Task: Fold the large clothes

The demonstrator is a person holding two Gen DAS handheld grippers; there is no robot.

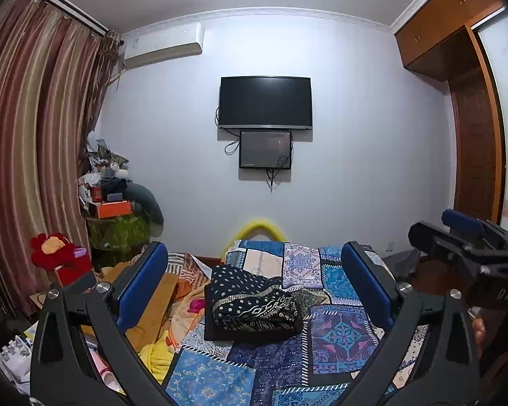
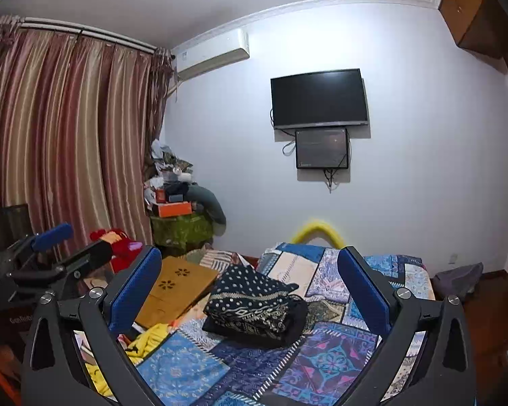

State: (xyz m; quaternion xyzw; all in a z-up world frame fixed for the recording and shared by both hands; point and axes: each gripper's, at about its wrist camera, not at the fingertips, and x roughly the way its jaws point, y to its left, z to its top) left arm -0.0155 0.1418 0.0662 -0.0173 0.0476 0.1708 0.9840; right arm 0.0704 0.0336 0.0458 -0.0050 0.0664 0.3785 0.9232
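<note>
A dark garment with white dots and a gold-patterned band [image 1: 250, 301] [image 2: 254, 304] lies folded into a compact bundle on the bed's patchwork cover [image 1: 338, 335] [image 2: 325, 365]. My left gripper [image 1: 254, 248] hovers above and short of the bundle, its blue pads wide apart with nothing between them. My right gripper [image 2: 250, 252] is held the same way, open and empty, the bundle showing between its fingers farther off. Each view catches the other gripper from the side: the right one's blue pad [image 1: 464, 220] at the right edge, the left one's blue pad [image 2: 52, 233] at the left.
A wooden lap table [image 2: 176, 287] and yellow cloth [image 1: 159, 355] lie to the left of the bundle. A red plush toy [image 1: 54, 250] and a cluttered corner stand [image 1: 115, 209] sit by the curtain. A TV [image 1: 266, 101] hangs on the far wall, and a wardrobe [image 1: 474, 155] stands at the right.
</note>
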